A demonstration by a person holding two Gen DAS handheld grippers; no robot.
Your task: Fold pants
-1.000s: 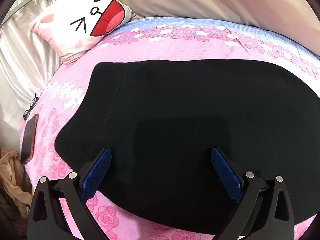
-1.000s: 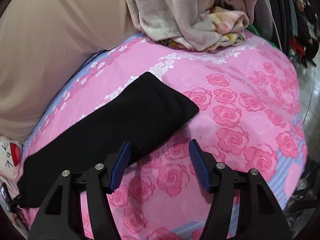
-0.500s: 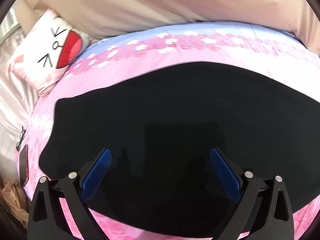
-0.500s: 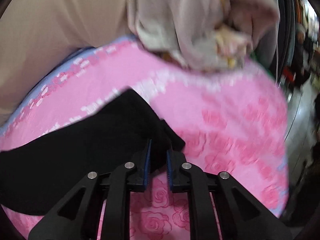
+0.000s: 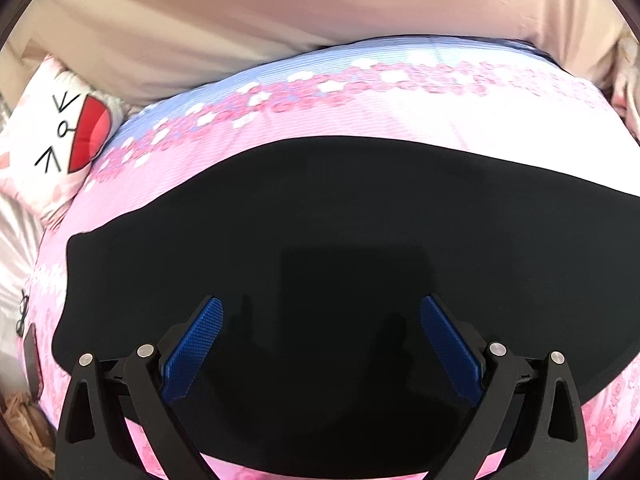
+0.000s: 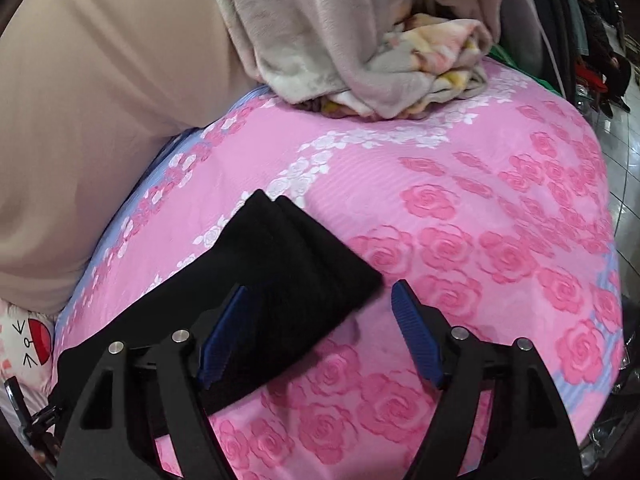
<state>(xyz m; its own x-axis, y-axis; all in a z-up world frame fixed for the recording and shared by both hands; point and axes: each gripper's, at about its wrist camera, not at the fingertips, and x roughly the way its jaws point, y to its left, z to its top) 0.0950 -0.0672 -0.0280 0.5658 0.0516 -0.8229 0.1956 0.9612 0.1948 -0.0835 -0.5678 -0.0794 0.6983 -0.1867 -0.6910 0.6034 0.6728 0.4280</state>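
Right wrist view: black pants (image 6: 256, 292) lie flat on pink rose bedsheet (image 6: 500, 240), leg cuffs pointing to 1 o'clock, layers slightly offset. Right gripper (image 6: 318, 322) jaws just reopened, cuff corner between them, pads not pressing. Left gripper (image 5: 321, 346) jaws spread wide above cloth, gripping nothing. Crumpled blanket (image 6: 360, 40) at 12 o'clock, cat pillow (image 5: 52, 140) at 9. Risk: pinching only top layer would drag layers apart, skewing fold.

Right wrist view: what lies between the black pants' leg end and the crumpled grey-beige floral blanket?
Only bare pink rose-print bedsheet separates the black pants from the crumpled grey-beige floral blanket; seen in the right wrist view.
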